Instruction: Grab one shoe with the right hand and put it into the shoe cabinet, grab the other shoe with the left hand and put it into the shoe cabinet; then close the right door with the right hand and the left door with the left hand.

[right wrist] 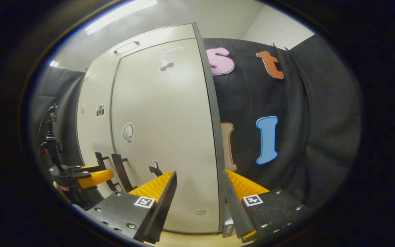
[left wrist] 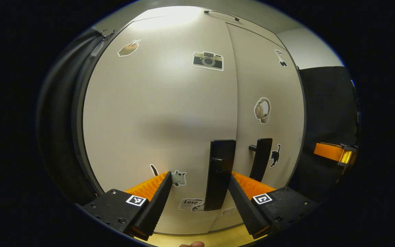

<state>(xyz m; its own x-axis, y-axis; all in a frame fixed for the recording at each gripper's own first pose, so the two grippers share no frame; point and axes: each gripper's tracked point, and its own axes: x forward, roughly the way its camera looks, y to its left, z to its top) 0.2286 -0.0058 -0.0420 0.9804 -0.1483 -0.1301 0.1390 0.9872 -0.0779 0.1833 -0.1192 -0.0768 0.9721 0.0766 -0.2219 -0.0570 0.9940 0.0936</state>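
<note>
The shoe cabinet (left wrist: pixel 170 113) stands with both doors shut, and no shoe is visible outside it. In the left gripper view, the left door (left wrist: pixel 159 120) takes up most of the frame, and the left tongs (left wrist: pixel 199 188) face it close up with their jaws spread wide, empty. The left door handle (left wrist: pixel 219 173), a dark upright bar, rises between the two fingers near the inner edge of that door; whether either finger touches it I cannot tell. Just beyond the seam sits the right door handle (left wrist: pixel 261 157) on the right door (left wrist: pixel 269 103). A camera sticker (left wrist: pixel 208 60) is high on the left door, and a cat sticker (left wrist: pixel 275 155) sits beside the right door handle.

In the right gripper view, the right tongs (right wrist: pixel 199 190) are also spread wide and hold nothing, pointed at the outer edge of the right door (right wrist: pixel 163 137), which is flush with the cabinet side. The left tongs (right wrist: pixel 94 176) appear farther along the cabinet front, next to the two handles (right wrist: pixel 120 171). The floor (right wrist: pixel 190 238) is a pale strip under the cabinet.
</note>
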